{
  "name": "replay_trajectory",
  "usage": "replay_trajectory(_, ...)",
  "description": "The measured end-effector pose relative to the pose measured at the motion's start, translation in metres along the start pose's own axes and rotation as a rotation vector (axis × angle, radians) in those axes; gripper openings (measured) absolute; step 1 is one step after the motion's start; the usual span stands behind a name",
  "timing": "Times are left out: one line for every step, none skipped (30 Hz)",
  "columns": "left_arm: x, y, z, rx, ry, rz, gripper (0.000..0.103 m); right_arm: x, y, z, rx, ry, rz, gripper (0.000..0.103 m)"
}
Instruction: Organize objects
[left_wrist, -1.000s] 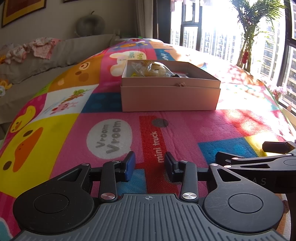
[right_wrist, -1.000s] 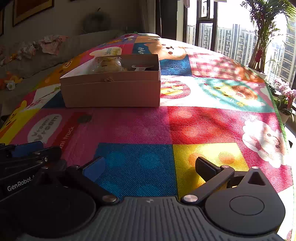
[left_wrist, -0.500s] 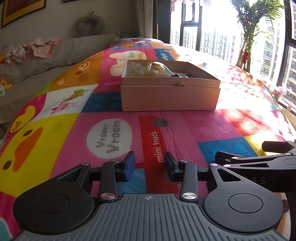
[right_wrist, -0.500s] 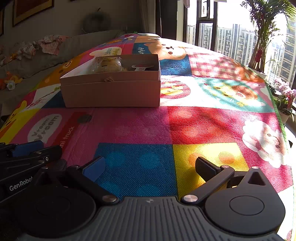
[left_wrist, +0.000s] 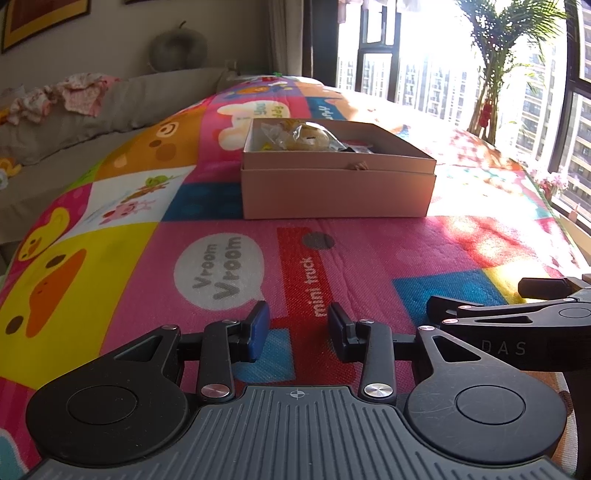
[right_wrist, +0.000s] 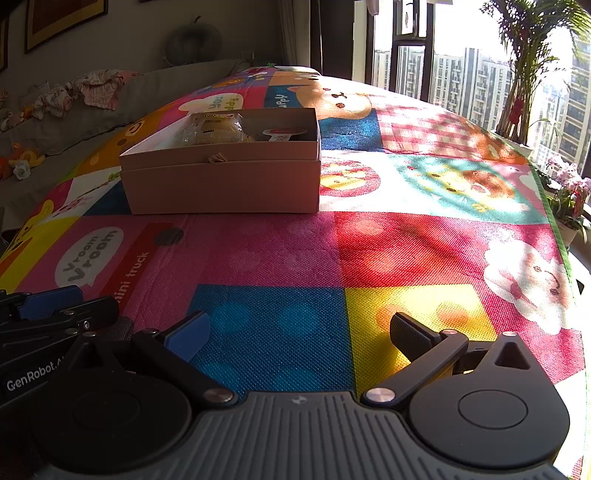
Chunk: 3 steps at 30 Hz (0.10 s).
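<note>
pink box (left_wrist: 338, 186) with wrapped snacks (left_wrist: 306, 136) sits ahead of both claws, left claw (left_wrist: 298, 326) and right claw (right_wrist: 299, 332) spread open, gripping nothing.

You have one cardboard box (left_wrist: 336, 192) on one patterned play mat (left_wrist: 110, 258), and inside it you can count one wrapped bun (right_wrist: 210, 129) and one small lidded cup (right_wrist: 282, 133). You hold two grippers, left (left_wrist: 297, 326) and right (right_wrist: 299, 336)

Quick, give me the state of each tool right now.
Left tool: open a little, holding nothing, low over the play mat.
Right tool: wide open, holding nothing.
</note>
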<state>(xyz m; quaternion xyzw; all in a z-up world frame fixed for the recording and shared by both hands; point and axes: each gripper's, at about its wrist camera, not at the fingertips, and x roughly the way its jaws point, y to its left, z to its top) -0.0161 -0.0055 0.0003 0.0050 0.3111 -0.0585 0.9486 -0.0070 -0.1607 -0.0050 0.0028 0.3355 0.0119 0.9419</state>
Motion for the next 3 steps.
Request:
replay_trajectory(0.0001, 0.0004, 0.0001, -0.001, 0.0, -0.002, 0.039, 0.0, 0.0, 0.0, 0.0, 0.0, 0.0, 0.103)
replay_trajectory(0.0003, 0.0011, 0.0001, -0.005, 0.0, -0.007, 0.039, 0.0, 0.0, 0.0, 0.0, 0.0, 0.0, 0.103)
replay_trajectory(0.0004, 0.0019, 0.0002, -0.011, 0.0, -0.01, 0.039, 0.0, 0.0, 0.0, 0.0, 0.0, 0.0, 0.103)
